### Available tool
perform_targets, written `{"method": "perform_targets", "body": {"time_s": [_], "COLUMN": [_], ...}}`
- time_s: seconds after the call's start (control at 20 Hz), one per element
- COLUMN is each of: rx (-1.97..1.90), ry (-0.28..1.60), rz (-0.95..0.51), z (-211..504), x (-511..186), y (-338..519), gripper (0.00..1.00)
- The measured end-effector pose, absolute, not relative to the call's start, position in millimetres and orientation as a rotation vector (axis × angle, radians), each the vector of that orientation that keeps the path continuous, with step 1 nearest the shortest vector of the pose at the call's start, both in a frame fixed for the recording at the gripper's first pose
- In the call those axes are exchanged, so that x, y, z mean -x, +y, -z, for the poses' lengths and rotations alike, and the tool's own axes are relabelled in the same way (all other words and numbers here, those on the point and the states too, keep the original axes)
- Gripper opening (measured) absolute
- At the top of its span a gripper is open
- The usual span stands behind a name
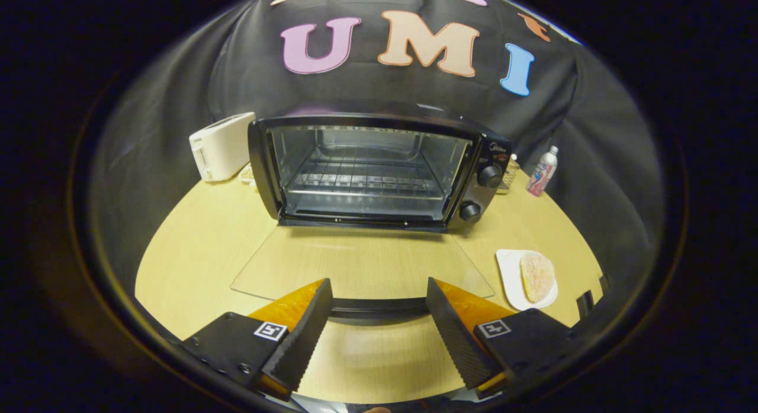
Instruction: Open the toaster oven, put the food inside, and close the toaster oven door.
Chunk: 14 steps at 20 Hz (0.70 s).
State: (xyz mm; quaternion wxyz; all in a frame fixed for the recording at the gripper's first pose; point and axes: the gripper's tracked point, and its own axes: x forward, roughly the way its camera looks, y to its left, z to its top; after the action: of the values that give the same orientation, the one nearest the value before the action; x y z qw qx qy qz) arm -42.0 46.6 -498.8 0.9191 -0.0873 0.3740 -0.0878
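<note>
The black toaster oven point(379, 170) stands at the back of the wooden table, its cavity with a wire rack point(367, 182) exposed. Its glass door point(361, 265) lies folded down flat toward me, and the door's dark handle point(379, 309) sits between my two fingers. My gripper point(379, 294) is open, the fingers spread to either side of the handle without pressing on it. The food, a round pale sugared pastry point(536, 275), rests on a small white plate point(509, 277) to the right of the door, beyond my right finger.
A white pop-up toaster point(222, 146) stands left of the oven. A small bottle point(542, 171) stands to the oven's right by the cloth wall. Two knobs point(481, 194) are on the oven's right panel. The table point(201, 247) has a rounded edge.
</note>
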Motion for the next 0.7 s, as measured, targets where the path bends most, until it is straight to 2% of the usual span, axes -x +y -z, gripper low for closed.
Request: {"method": "perform_targets", "body": {"time_s": [0.35,0.7], "rx": [0.168,0.199], "ry": [0.844,0.799], "rz": [0.176,0.203], "z": [532,502], "x": [47,30], "y": [42,4], "gripper": [1.0,1.0]}}
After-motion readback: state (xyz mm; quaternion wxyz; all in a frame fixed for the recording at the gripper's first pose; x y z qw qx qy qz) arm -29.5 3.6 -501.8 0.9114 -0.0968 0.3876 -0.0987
